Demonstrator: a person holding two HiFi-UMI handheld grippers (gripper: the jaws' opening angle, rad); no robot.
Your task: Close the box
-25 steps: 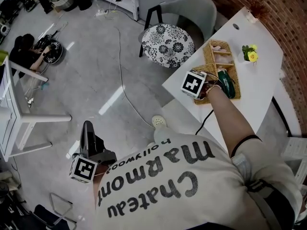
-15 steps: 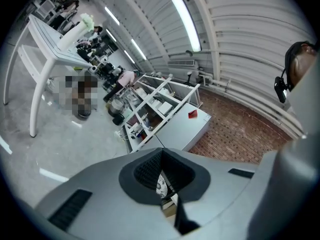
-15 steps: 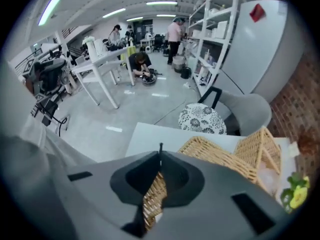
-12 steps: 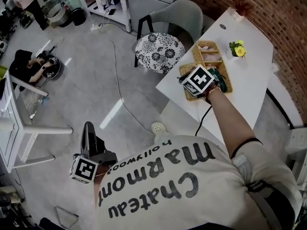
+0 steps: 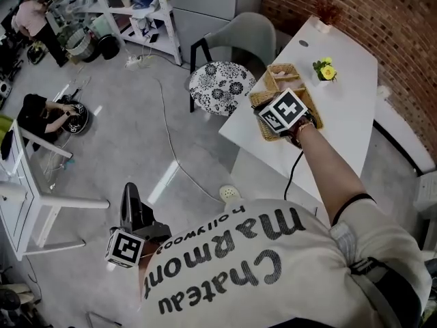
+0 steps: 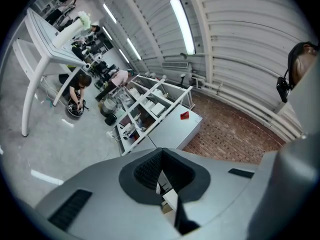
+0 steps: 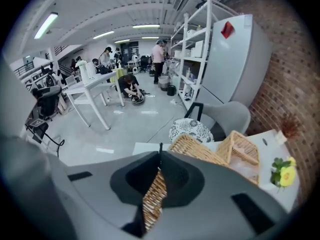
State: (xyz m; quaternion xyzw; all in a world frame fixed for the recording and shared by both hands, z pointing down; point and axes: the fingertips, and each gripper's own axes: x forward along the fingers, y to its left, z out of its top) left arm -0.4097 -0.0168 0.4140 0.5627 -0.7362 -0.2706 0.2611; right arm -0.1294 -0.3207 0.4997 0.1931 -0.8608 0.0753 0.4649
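A wicker box point(image 5: 278, 76) stands on the white table point(image 5: 345, 111) with its compartments showing. Its wicker lid point(image 5: 263, 100) stays hinged to it and tilts up off the table on the near side. My right gripper point(image 5: 276, 124) is shut on that lid's free edge, mostly hidden under its marker cube. In the right gripper view the lid point(image 7: 196, 149) runs from between the jaws of my right gripper point(image 7: 159, 154) toward the box point(image 7: 246, 150). My left gripper point(image 5: 129, 195) hangs low beside the person over the floor, shut and holding nothing. The left gripper view has my left gripper point(image 6: 160, 158) pointing across the room.
A small yellow flower point(image 5: 323, 70) stands on the table just past the box. A grey chair with a patterned cushion point(image 5: 222, 80) sits at the table's left end. A brick wall point(image 5: 403, 26) runs behind. A cable point(image 5: 171, 115) crosses the floor.
My right gripper has risen with the lid's edge, and the lid now tilts more steeply off the table. My left gripper has lifted slightly.
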